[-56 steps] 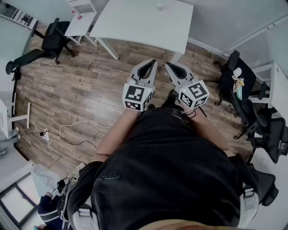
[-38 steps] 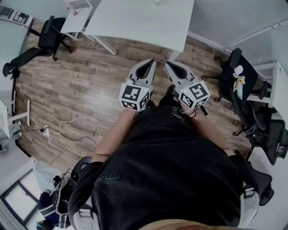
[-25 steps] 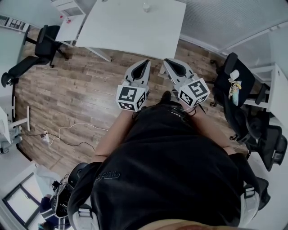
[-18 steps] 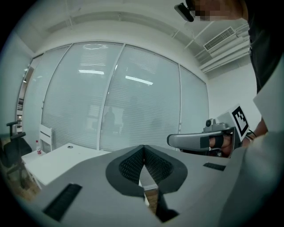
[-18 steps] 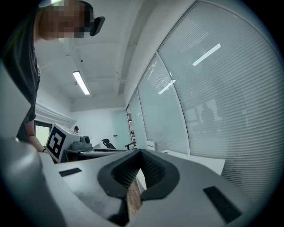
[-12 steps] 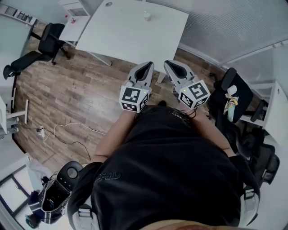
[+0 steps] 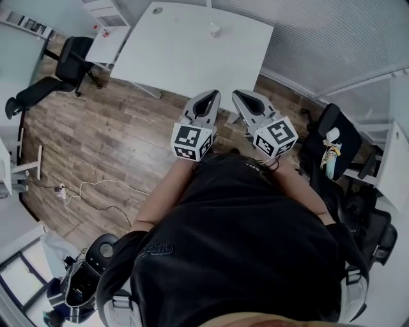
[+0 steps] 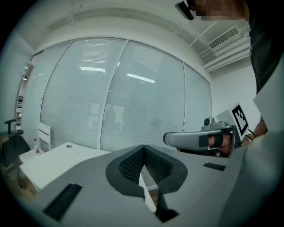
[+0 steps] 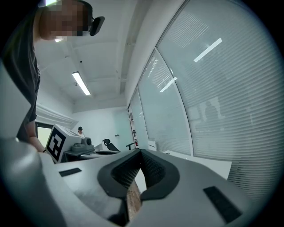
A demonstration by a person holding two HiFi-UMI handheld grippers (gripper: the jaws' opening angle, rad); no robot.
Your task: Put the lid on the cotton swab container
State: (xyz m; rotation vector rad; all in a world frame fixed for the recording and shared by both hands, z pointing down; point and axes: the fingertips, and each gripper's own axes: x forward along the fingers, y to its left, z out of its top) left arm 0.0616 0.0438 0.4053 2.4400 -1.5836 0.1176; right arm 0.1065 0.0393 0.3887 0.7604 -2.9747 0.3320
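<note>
In the head view a small clear cotton swab container [image 7: 215, 29] stands on the white table [image 7: 185, 57], far ahead of me. A small round lid [image 7: 157, 10] lies near the table's far left edge. My left gripper [image 7: 208, 96] and right gripper [image 7: 241, 96] are held side by side in front of the person's chest, over the wood floor and short of the table. Both are shut with nothing between their jaws. In the left gripper view the left gripper [image 8: 143, 146] points at the table [image 8: 53, 162]. In the right gripper view the right gripper [image 9: 141, 151] is shut and empty.
Black office chairs stand at the left [image 7: 70, 54] and at the right [image 7: 335, 137]. A second white desk [image 7: 105, 35] lies beyond the left chair. A white cable [image 7: 96, 191] runs over the wood floor. Glass walls with blinds [image 8: 133, 102] close the room behind the table.
The person has walked toward the table, so more of it, the container and the lid have come into the head view. Both grippers stay shut and side by side.
</note>
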